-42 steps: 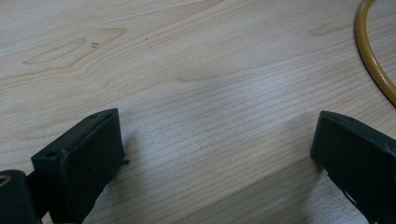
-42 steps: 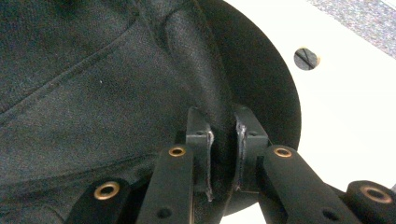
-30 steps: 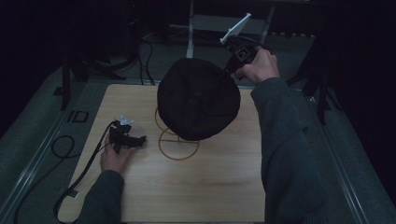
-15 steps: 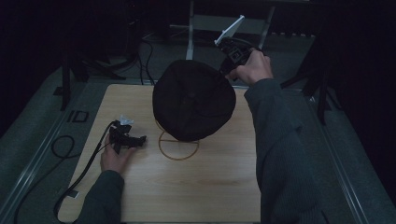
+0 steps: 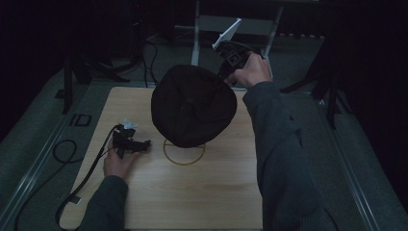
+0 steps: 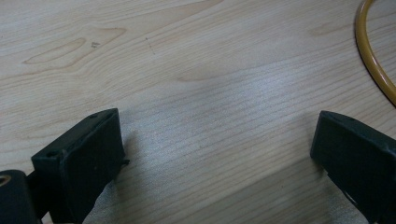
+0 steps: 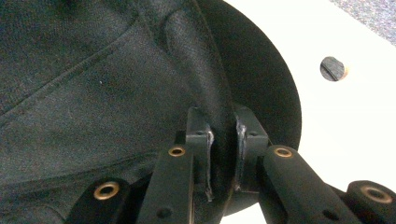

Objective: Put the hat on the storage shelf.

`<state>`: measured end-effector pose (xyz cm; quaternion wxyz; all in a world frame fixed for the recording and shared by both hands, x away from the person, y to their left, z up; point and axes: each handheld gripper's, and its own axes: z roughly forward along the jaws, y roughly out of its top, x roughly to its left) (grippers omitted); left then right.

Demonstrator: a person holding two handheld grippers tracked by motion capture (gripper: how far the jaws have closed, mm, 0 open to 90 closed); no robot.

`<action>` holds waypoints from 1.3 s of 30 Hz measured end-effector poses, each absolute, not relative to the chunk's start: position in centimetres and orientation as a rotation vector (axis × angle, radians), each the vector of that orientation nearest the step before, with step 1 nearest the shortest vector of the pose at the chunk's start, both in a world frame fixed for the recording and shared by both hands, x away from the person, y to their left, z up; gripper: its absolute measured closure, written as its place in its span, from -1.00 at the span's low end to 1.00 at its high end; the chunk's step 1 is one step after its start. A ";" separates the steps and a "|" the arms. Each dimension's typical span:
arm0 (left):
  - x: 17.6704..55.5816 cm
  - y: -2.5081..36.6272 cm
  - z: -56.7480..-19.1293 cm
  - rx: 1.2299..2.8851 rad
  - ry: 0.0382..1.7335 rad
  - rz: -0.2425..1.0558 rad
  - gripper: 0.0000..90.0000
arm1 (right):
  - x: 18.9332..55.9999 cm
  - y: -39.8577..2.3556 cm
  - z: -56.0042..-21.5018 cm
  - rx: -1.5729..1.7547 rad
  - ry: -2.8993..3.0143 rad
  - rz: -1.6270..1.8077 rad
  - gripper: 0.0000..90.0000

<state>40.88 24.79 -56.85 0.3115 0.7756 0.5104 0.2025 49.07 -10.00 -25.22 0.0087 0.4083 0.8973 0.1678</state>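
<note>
overhead, black fabric cap (image 5: 193,106), stitched seams, pinched by right tongs (image 7: 223,154)

black cap (image 5: 193,106), yellow ring (image 5: 184,153), pale wood-grain table (image 5: 207,192)

Bare table (image 5: 207,192) apparently, beyond hat (image 5: 192,106), ring (image 5: 184,153)

We see dark grey sleeves (image 5: 276,144); behind the black jaws, link arms carry brass-ringed rivets (image 7: 176,151) (four visible).
</note>
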 end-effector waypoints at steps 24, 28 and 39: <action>40.9 24.8 -56.9 2.047 1.348 0.535 -0.95 | 49.6 -8.6 -27.0 1.300 2.813 0.492 0.76; 40.9 24.8 -56.9 2.046 1.348 0.534 -0.95 | 49.8 -8.4 -27.2 1.306 2.810 0.490 0.75; 40.9 24.8 -56.9 2.047 1.348 0.534 -0.95 | 50.2 -7.6 -28.1 1.328 2.797 0.485 0.74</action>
